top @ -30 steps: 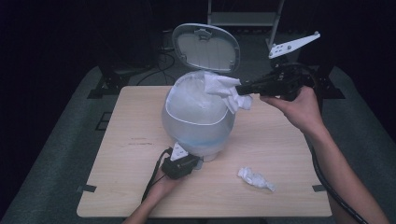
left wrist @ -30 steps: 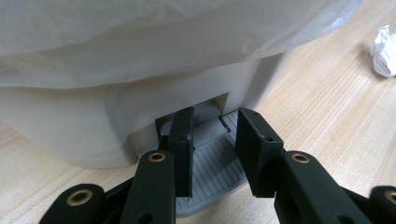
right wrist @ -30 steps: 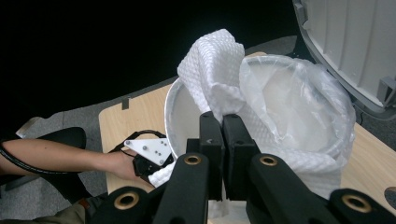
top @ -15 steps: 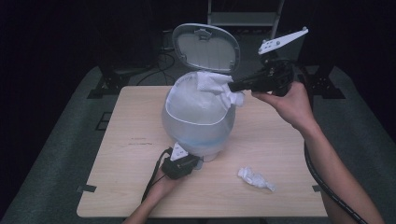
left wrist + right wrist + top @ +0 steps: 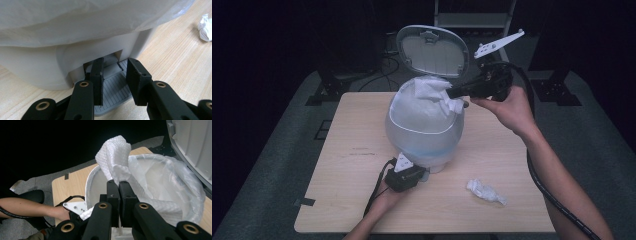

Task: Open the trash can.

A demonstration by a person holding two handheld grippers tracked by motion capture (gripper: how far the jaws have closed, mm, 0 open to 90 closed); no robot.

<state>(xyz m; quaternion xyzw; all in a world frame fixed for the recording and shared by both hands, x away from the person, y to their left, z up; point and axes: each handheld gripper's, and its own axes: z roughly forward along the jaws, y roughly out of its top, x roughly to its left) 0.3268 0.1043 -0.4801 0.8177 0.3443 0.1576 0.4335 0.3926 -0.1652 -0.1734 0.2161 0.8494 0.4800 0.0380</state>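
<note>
A white pedal bin (image 5: 424, 130) lined with a white bag stands mid-table, its lid (image 5: 432, 50) raised behind it. My left gripper (image 5: 419, 175) rests at the bin's foot. In the left gripper view its jaws stand apart over the grey ribbed pedal (image 5: 112, 87), tips (image 5: 115, 62) at the slot in the base, nothing between them. My right gripper (image 5: 457, 92) is shut on a crumpled white paper towel (image 5: 113, 155) and holds it above the bin's open mouth. The towel (image 5: 432, 90) hangs over the liner's rim.
A second crumpled paper wad (image 5: 485, 191) lies on the wooden table (image 5: 337, 200) to the right of the bin, also seen as the wad (image 5: 205, 26) in the left gripper view. Dark floor and stands surround the table.
My right gripper has carried the paper towel to the left, from beside the bin's right edge to over its opening. The left gripper has stayed on the pedal.
</note>
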